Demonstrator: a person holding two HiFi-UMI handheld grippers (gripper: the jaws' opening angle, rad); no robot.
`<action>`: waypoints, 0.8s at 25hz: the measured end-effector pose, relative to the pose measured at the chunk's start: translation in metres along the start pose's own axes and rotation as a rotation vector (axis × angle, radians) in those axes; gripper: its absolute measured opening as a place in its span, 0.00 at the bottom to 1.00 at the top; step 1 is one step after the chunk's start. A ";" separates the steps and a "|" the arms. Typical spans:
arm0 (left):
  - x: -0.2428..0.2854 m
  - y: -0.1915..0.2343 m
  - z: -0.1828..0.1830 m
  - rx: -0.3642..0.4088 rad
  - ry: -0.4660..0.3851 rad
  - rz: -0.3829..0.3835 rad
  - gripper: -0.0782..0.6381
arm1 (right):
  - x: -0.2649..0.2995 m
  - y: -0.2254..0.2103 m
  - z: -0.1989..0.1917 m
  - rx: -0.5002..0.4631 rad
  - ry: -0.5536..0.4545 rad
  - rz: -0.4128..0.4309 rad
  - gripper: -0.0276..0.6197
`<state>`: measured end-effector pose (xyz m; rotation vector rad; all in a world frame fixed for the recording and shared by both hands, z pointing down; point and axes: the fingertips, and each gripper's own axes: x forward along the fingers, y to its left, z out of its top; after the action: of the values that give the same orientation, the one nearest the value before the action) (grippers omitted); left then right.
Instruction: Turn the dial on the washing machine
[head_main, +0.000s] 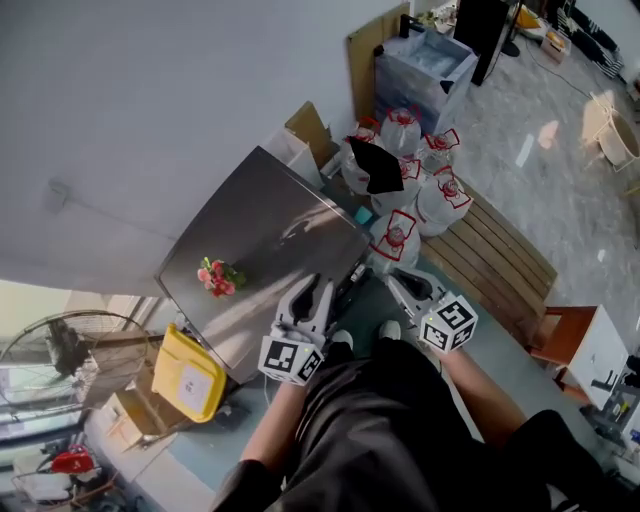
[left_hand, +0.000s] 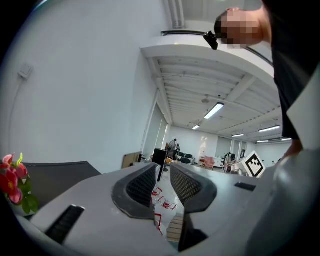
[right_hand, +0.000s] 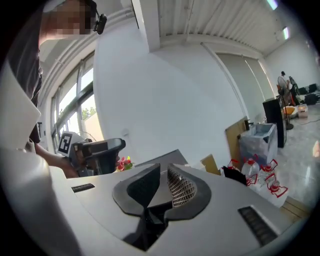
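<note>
Item: dial of the washing machine; shown in no view. Probable housing: the steel-topped cabinet against the white wall, taken to be the washing machine, with a sprig of red flowers on its top. The dial probably sits on a face below the steel top, out of sight. Handling, judged: a rigid, light knob, likely smooth at the rim and stiff with clicks; best pinched across its rim on two opposite sides, then rotated. Orientation: its axis probably runs straight out from its panel; where its marker points cannot be told. Left gripper: held level over the cabinet's near edge, fingers apart, nothing between them. Right gripper: just beside it, fingers nearly together with a slim gap, empty. Water jugs stand behind.
</note>
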<state>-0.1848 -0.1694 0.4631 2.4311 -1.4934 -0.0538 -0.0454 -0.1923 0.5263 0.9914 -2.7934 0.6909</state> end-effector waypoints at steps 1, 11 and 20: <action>0.000 -0.002 0.007 0.003 -0.005 -0.010 0.22 | -0.007 0.001 0.010 -0.013 -0.010 -0.025 0.10; 0.015 -0.026 0.045 0.012 -0.034 -0.117 0.12 | -0.074 -0.007 0.084 -0.163 -0.170 -0.296 0.04; 0.023 -0.049 0.045 0.045 -0.050 -0.188 0.12 | -0.116 -0.023 0.090 -0.203 -0.177 -0.501 0.04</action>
<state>-0.1395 -0.1787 0.4099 2.6173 -1.2950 -0.1219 0.0646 -0.1816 0.4271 1.6804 -2.5081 0.2585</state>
